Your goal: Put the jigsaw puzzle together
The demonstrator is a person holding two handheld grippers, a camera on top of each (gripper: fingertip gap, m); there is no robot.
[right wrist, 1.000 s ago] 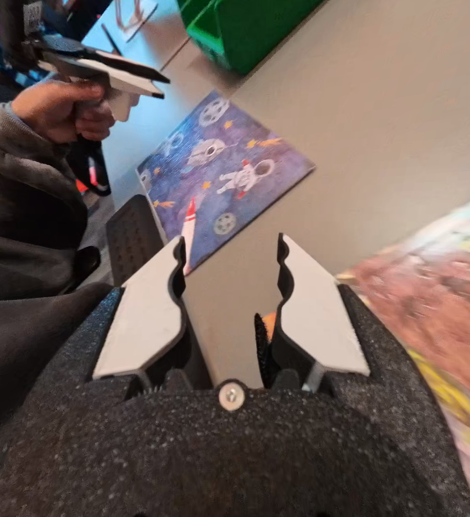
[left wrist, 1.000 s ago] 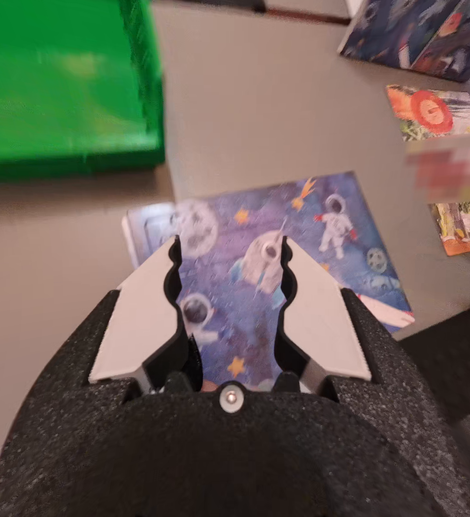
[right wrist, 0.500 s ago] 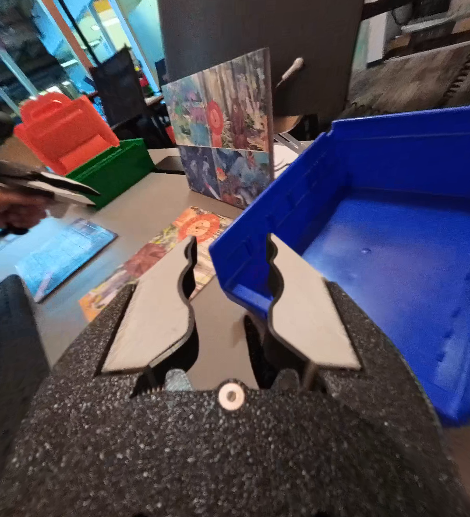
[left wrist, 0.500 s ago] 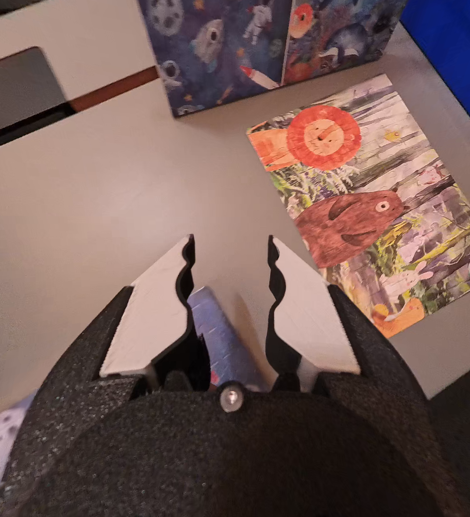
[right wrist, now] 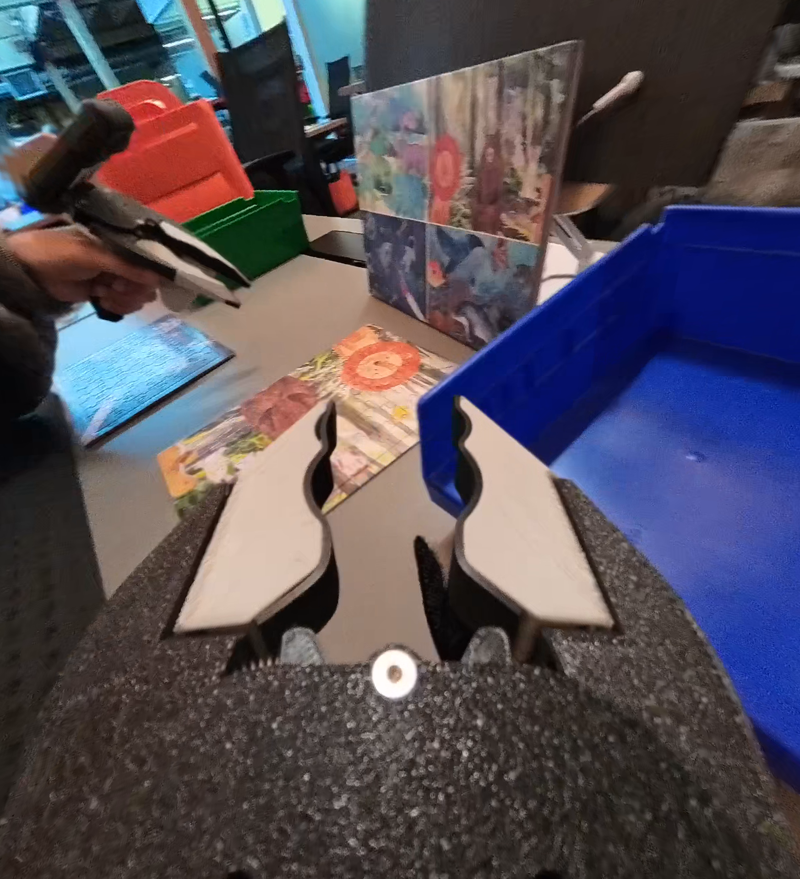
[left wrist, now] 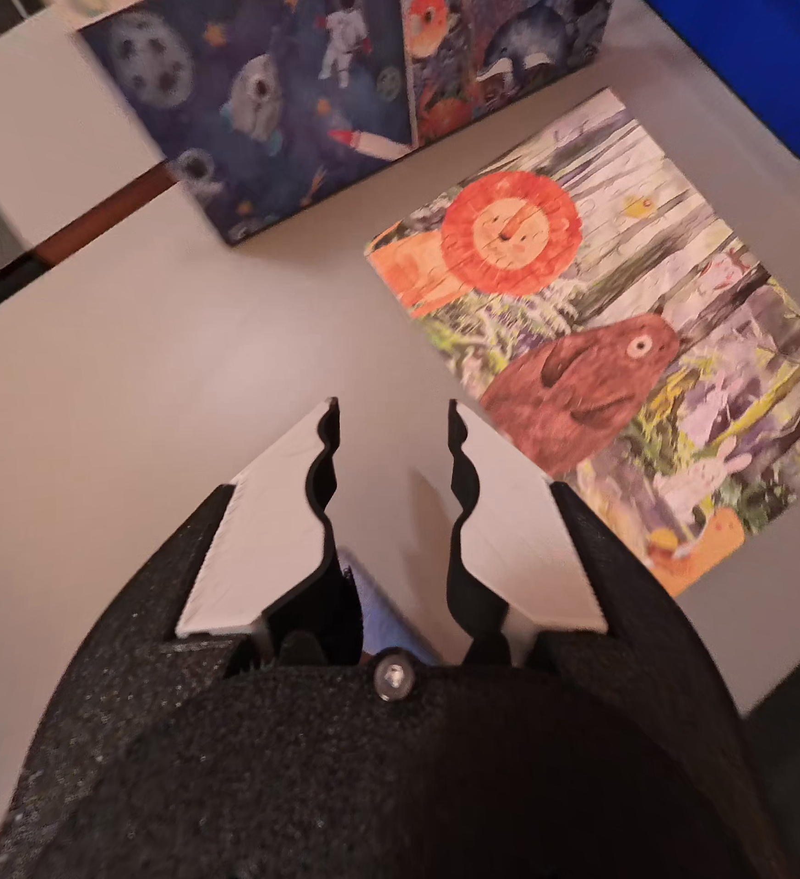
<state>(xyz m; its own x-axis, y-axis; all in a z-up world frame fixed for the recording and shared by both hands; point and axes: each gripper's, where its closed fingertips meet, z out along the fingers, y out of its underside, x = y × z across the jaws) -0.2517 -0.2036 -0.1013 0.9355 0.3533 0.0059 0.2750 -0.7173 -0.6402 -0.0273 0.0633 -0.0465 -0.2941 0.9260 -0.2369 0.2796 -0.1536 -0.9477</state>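
**Both tools empty above the table**

My left tool hangs released over bare table, its fingers spread with nothing between them. The lion puzzle lies flat just to its right, looking fully assembled. A sliver of the space puzzle shows under the tool's base. The box stands upright at the far side, beyond both puzzles.

My right tool is also released and empty, held off the table's near edge beside the blue bin. From here I see the space puzzle lying left of the lion puzzle, apart from it. A green bin and an orange one sit farther back.
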